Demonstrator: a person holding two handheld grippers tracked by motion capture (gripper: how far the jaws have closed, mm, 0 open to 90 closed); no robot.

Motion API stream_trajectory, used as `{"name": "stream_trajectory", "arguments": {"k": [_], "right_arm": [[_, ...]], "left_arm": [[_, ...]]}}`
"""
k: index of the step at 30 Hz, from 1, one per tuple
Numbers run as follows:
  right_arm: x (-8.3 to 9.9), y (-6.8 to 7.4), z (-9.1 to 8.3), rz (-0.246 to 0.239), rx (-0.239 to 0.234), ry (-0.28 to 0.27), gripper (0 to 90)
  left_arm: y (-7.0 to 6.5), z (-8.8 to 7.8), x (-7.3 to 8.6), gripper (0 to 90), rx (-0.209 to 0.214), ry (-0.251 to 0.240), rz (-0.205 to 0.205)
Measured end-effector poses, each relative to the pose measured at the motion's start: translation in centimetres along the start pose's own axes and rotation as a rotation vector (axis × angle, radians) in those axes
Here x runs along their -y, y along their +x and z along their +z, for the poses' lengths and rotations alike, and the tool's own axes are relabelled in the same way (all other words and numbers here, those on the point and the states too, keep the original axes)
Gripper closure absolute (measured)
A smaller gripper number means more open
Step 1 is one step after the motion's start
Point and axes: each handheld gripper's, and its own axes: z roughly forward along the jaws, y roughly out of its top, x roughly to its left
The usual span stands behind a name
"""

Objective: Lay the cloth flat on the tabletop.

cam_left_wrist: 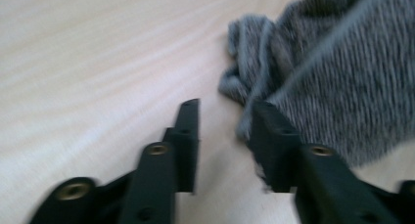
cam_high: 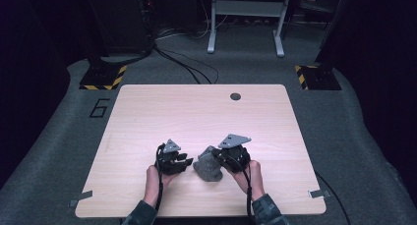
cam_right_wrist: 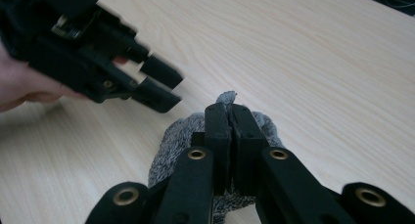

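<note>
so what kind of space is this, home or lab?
Most likely a lab or recording studio, not a home. A bare wooden table stands on grey carpet between stand bases marked with yellow-black hazard tape, with cables across the floor and dark surroundings. A "6" is marked on the floor.

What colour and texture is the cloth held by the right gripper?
Heathered grey knit cloth, clearest in the left gripper view.

High view overhead; 2 tool views close, sharing the table.

Crumpled grey knitted cloth on table.
</note>
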Motion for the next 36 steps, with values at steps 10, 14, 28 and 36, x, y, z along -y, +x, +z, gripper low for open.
{"name": "stream_trajectory", "arguments": {"k": [10, 14, 28, 36], "right_arm": [[1.7, 0.4, 1.2, 0.006, -0.033, 0.074, 87.5], [2.7, -0.1, 1.7, 0.034, -0.031, 0.097, 87.4], [4.3, -1.0, 0.5, 0.069, 0.000, 0.079, 87.7], [5.1, -2.2, -1.7, 0.083, 0.052, 0.073, 87.8]], "left_arm": [[0.2, 4.0, -2.5, 38.1, 0.138, 0.144, 0.048], [-0.3, 4.8, -2.4, 48.5, 0.150, 0.170, 0.079], [-1.4, 4.0, -1.8, 84.0, 0.117, 0.088, 0.078], [-0.7, 1.3, -1.3, 83.8, 0.100, -0.018, -0.008]]}}
